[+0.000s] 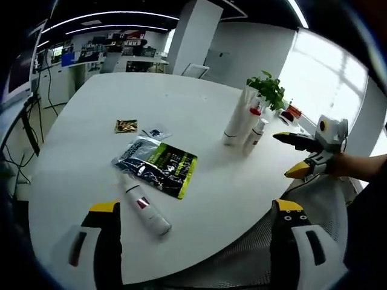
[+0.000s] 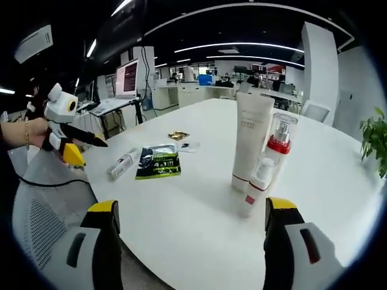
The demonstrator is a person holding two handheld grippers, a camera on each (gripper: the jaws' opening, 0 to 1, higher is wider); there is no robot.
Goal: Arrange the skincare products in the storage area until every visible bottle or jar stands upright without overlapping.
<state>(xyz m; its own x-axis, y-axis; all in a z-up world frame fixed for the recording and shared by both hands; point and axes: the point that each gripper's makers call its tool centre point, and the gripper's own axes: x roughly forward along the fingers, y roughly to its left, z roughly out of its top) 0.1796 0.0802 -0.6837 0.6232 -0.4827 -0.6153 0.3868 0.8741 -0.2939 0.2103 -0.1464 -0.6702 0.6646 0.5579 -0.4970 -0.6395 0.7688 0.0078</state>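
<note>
White table (image 1: pixel 242 199) holds a fallen bottle (image 1: pixel 145 208) lower left, lengthwise between the released left gripper (image 1: pixel 196 208); right gripper (image 2: pixel 190 208) released.

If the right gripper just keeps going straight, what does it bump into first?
Probably the small white bottle with the red label, standing just ahead between the open right gripper's jaws, slightly to the right. The tall white tube stands close behind it. Depth is hard to judge.

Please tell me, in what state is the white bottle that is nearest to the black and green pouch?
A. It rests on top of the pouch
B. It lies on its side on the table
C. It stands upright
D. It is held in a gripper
B: the bottle lies flat on the table beside the pouch, clear of both grippers.
</note>
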